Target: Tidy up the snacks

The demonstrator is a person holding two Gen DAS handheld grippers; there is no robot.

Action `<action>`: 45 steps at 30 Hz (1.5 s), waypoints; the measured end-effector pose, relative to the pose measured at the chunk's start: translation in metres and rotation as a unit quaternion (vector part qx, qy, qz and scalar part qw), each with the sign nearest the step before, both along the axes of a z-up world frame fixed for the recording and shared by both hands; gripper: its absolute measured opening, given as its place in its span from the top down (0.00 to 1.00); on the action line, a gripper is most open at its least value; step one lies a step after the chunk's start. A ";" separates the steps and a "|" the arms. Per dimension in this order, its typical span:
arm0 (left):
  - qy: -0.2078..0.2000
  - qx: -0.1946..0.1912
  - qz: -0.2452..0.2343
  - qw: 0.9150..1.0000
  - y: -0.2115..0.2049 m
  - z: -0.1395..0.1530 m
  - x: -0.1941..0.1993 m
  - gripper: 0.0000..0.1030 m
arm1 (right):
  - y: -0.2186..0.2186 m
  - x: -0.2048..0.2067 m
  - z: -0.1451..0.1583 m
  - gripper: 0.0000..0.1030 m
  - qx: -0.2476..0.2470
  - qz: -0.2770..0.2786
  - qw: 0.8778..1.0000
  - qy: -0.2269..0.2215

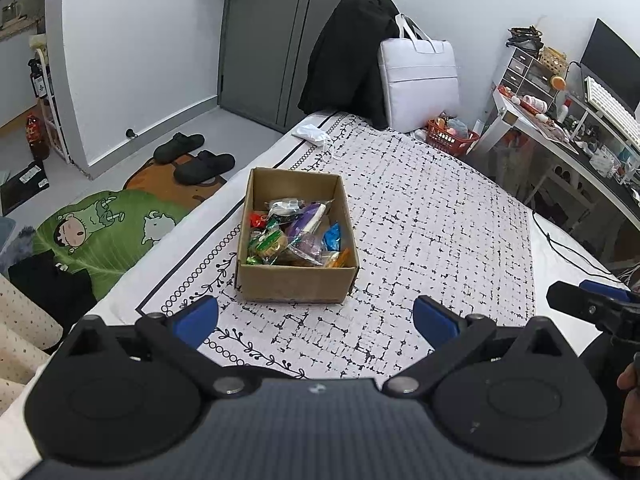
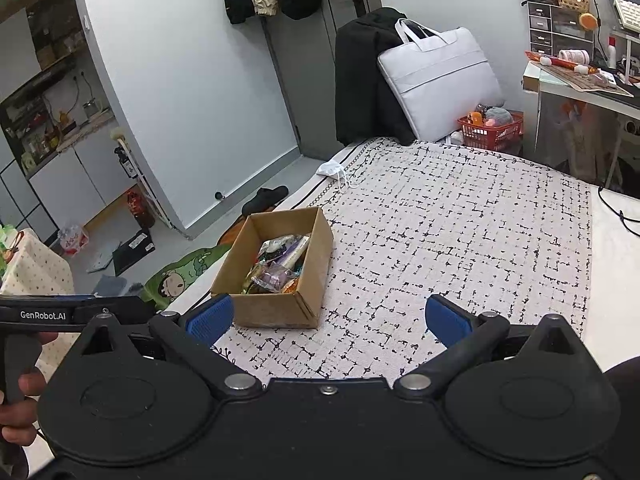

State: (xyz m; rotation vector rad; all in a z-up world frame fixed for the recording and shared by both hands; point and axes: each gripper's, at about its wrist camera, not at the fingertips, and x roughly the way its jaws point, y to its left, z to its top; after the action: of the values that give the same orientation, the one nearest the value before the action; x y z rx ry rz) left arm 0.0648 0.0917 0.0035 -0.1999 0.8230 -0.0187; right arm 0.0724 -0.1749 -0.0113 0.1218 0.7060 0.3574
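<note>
An open cardboard box (image 1: pixel 296 284) stands on the patterned bed cover and holds several wrapped snacks (image 1: pixel 298 236). It also shows in the right wrist view (image 2: pixel 276 310), with the snacks (image 2: pixel 280 264) inside. My left gripper (image 1: pixel 316 320) is open and empty, just in front of the box. My right gripper (image 2: pixel 328 320) is open and empty, in front of the box and to its right. The right gripper shows at the right edge of the left wrist view (image 1: pixel 592 300).
A white face mask (image 1: pixel 316 136) lies near the bed's far left edge. A white laptop bag (image 1: pixel 420 80) and black coat (image 1: pixel 344 60) lean at the far end. A red basket (image 1: pixel 452 136) and cluttered desk (image 1: pixel 560 128) stand right. Slippers (image 1: pixel 192 158) and a rug lie on the floor left.
</note>
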 end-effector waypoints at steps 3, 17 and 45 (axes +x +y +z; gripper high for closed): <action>-0.003 0.003 -0.001 1.000 -0.002 0.002 0.001 0.00 | -0.002 0.001 0.000 0.00 0.002 -0.002 1.000 -0.001; -0.008 0.009 -0.004 1.000 -0.005 0.006 0.002 0.00 | -0.006 0.005 -0.001 0.00 0.004 -0.003 1.000 -0.003; -0.004 0.013 -0.014 1.000 -0.010 0.003 0.006 0.00 | -0.008 0.008 -0.004 0.00 0.001 -0.007 1.000 0.003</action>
State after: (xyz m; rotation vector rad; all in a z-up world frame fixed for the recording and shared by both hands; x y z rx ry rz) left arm 0.0707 0.0813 0.0068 -0.1643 0.8169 -0.0348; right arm 0.0807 -0.1828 -0.0151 0.1300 0.7109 0.3436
